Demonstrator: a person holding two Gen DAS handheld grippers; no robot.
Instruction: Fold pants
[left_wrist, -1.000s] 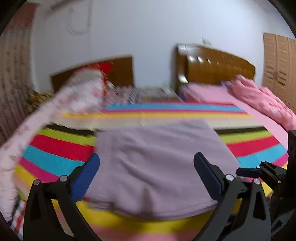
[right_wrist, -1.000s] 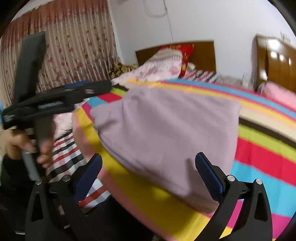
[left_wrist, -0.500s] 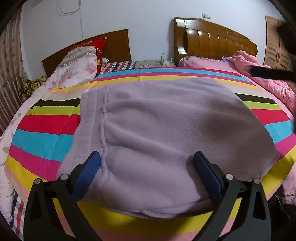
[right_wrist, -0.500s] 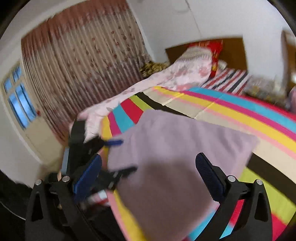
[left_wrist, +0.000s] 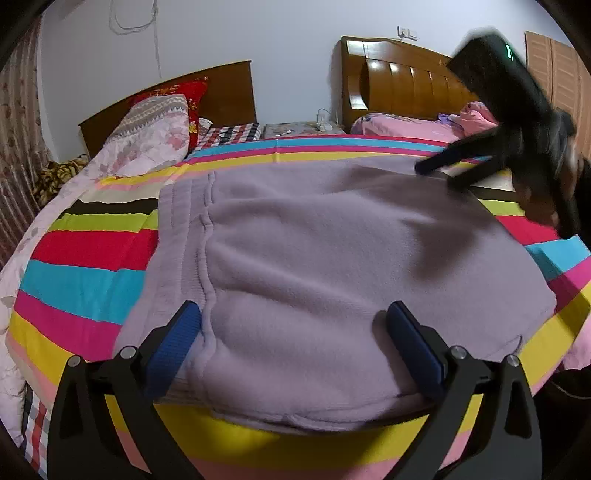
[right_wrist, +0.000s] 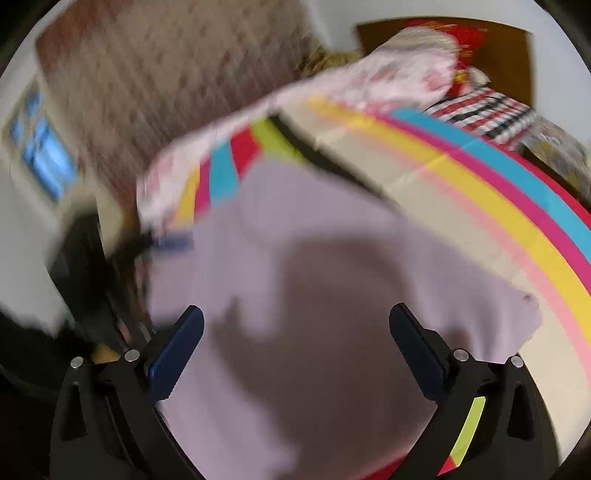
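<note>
While both grippers hover spread wide and empty:
Pants (left_wrist: 332, 266): folded flat on the striped bed (left_wrist: 85, 273), waistband leftward.
Left gripper (left_wrist: 293, 332): over near edge.
Right gripper (right_wrist: 295, 332): over far right corner.
Judgement: next fold runs right-to-left.
</note>
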